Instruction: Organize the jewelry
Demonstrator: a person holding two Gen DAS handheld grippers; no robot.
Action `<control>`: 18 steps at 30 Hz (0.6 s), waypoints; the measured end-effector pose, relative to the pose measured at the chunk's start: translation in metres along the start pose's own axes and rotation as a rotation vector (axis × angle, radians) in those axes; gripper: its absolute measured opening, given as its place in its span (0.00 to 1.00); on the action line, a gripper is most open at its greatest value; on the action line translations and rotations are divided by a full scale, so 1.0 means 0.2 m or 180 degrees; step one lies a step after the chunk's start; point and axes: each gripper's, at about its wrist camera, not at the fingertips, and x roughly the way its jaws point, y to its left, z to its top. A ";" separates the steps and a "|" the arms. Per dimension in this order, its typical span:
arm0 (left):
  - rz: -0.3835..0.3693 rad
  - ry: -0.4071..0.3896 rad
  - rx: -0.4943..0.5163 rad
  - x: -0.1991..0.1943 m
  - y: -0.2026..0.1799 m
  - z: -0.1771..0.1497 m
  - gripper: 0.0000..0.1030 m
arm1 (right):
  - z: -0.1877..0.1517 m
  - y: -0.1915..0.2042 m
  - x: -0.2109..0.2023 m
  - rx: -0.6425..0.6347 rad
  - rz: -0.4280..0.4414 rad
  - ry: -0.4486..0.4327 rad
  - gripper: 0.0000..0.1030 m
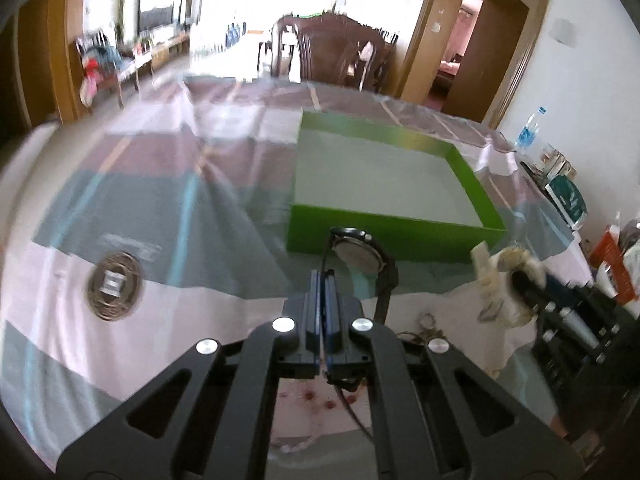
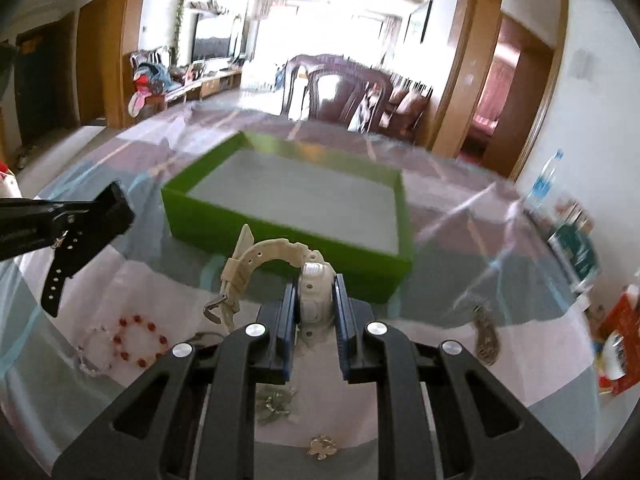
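Observation:
In the left wrist view my left gripper [image 1: 325, 280] is shut on the strap of a black watch [image 1: 358, 258], whose round face stands just past the fingertips, lifted off the table. The right wrist view shows my right gripper [image 2: 316, 286] shut on the case of a cream-white watch [image 2: 314, 292], its strap [image 2: 248, 264] curling out to the left. An empty green box [image 1: 384, 236] [image 2: 280, 240] with a grey floor sits right behind both watches. The left gripper [image 2: 116, 210] with the dangling black strap [image 2: 60, 276] shows at the left of the right wrist view.
A round coin-like ornament [image 1: 115, 286] lies at the left of the striped tablecloth. A red bead bracelet [image 2: 140, 340], a clear bead bracelet [image 2: 90, 354], a chain piece [image 2: 486, 334] and small metal charms [image 2: 276, 404] lie near the front. Bottles and boxes [image 1: 564, 188] crowd the right edge.

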 end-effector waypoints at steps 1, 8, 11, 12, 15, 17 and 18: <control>0.0005 0.0024 -0.0011 0.03 0.00 0.00 0.02 | -0.01 -0.01 0.03 0.0033 0.0013 0.0061 0.17; 0.0268 0.0140 0.0199 0.12 -0.06 -0.15 0.06 | -0.16 -0.02 0.11 0.0073 0.0176 0.0373 0.17; 0.0296 0.0208 0.0196 0.13 -0.06 -0.25 0.07 | -0.26 0.00 0.10 0.0073 0.0263 0.0503 0.17; 0.0259 0.0231 0.0185 0.13 -0.05 -0.27 0.08 | -0.28 0.01 0.11 0.0076 0.0279 0.0526 0.17; 0.0256 0.0263 0.0182 0.16 -0.05 -0.32 0.10 | -0.32 0.04 0.13 0.0051 0.0238 0.0558 0.17; 0.0283 0.0258 0.0179 0.18 -0.05 -0.33 0.11 | -0.34 0.05 0.15 0.0034 0.0124 0.0551 0.19; 0.0287 0.0262 0.0173 0.19 -0.04 -0.34 0.11 | -0.34 0.05 0.16 0.0037 0.0114 0.0544 0.22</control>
